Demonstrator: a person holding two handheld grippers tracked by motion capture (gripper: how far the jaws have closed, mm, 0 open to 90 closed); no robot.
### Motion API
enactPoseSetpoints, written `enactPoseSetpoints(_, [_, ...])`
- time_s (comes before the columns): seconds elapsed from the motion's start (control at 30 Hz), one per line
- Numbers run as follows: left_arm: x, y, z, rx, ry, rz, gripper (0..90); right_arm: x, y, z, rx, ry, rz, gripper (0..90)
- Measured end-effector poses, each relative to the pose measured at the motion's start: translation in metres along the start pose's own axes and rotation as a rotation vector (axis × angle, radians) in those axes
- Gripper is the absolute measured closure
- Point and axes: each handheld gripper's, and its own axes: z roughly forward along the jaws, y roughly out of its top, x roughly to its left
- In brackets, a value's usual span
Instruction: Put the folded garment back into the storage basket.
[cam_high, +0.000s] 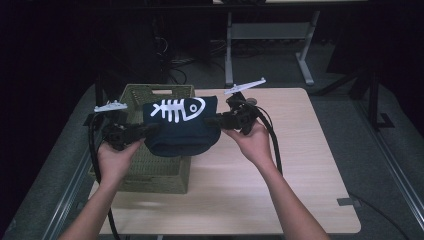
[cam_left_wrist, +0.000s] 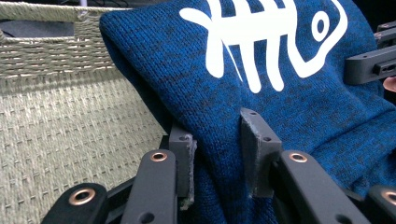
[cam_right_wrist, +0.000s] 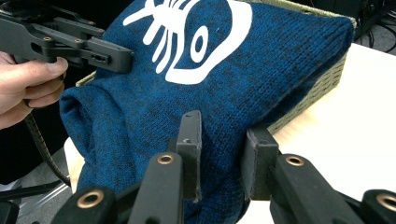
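Both hands hold a folded blue knit garment (cam_high: 180, 129) in the air above the woven basket (cam_high: 134, 95), at the table's (cam_high: 300, 165) left. The left gripper (cam_high: 150, 129) and right gripper (cam_high: 212, 120) each pinch a side fold. Keep both grips level while lowering. Its long axis runs left-right, the fishbone print's head pointing right.

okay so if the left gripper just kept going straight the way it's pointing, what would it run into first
Most likely the blue knit beanie itself: the left gripper is already shut on its edge, with the cloth ahead of its jaws. Beyond that comes the right gripper, though depth is hard to judge.
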Motion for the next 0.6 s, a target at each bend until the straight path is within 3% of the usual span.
enactPoseSetpoints(0.6, [0.016, -0.007, -0.009, 0.005, 0.013, -0.011, 68.2, 0.008, 0.005, 0.018, 0.0, 0.013, -0.009, 71.6])
